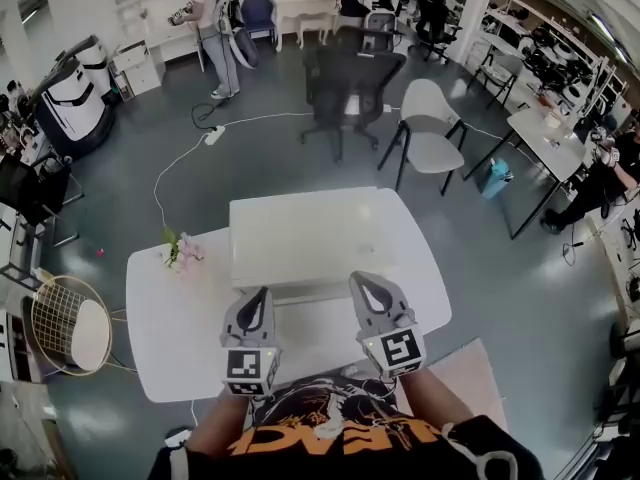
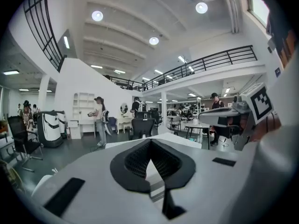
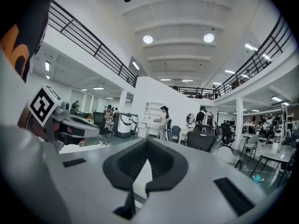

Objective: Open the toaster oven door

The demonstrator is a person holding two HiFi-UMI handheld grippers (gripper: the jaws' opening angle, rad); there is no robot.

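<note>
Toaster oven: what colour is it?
The oven is white, like the table under it. Head view shows it best.

1. A white oven sits on a white table.
2. The left gripper and right gripper hover side by side, just before it.
3. Flowers lie left of the oven.

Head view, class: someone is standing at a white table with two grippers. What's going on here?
A person holds the left gripper and the right gripper side by side over a white table, tips near the front edge of the white toaster oven. Both grippers are shut and empty. Neither grips the oven door yet. A small bunch of flowers lies to the oven's left.
</note>
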